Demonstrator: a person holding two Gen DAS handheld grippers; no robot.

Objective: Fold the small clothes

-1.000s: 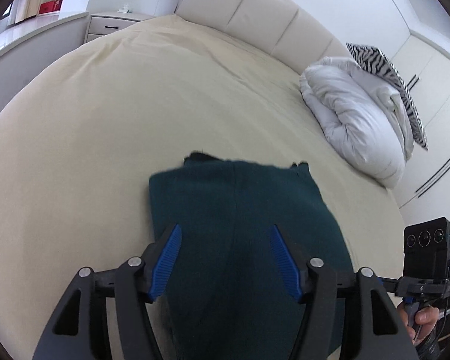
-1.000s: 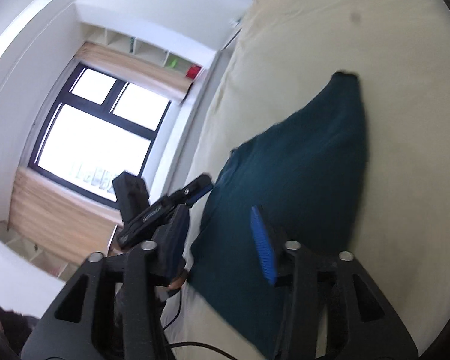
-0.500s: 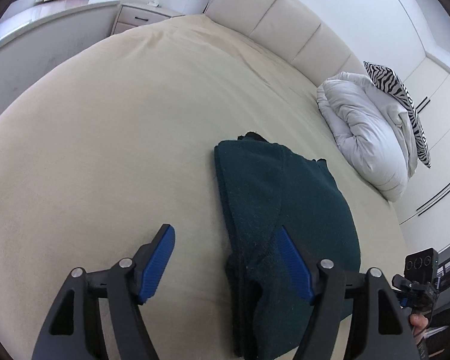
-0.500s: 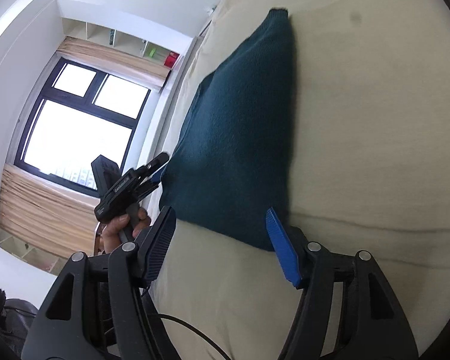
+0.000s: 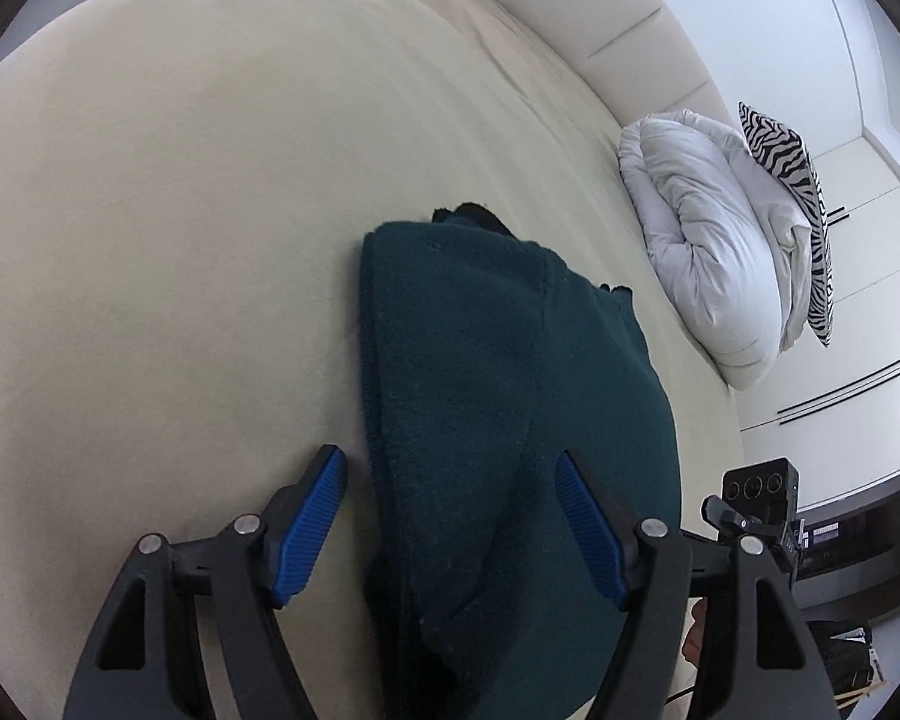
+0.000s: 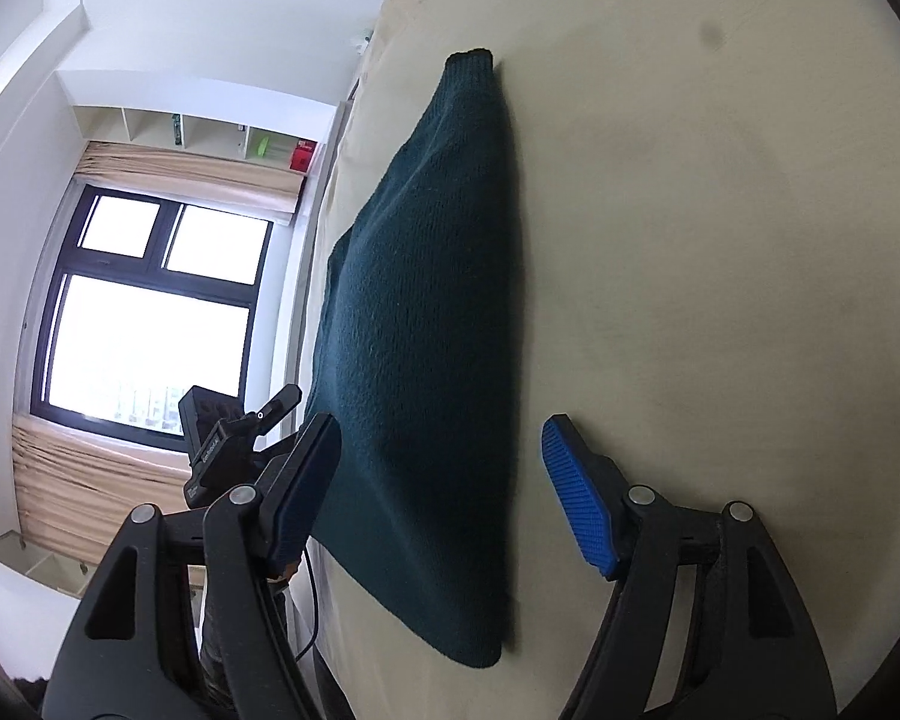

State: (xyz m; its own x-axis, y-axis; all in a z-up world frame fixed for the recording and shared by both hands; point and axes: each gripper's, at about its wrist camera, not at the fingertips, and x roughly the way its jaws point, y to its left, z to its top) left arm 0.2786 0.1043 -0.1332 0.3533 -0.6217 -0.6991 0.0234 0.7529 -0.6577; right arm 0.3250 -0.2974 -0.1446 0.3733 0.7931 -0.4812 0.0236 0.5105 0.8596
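A dark teal knit garment lies folded into a long strip on the cream bed. My left gripper hovers open over its near end; the left pad stands just off the garment's left edge and the right pad is above the cloth, neither pressing. In the right wrist view the same garment stretches away from the camera. My right gripper is open and straddles the near part, its pads clear of the cloth. Each gripper shows in the other's view: the right gripper and the left gripper.
A bunched white duvet and a zebra-striped pillow sit at the bed's far right, by the padded headboard. A window with curtains and wall shelves lie past the bed's left side.
The garment, raised between the grippers a second ago, now lies flat on the bed. Both sets of jaws have widened, and both grippers have sunk toward its near end.
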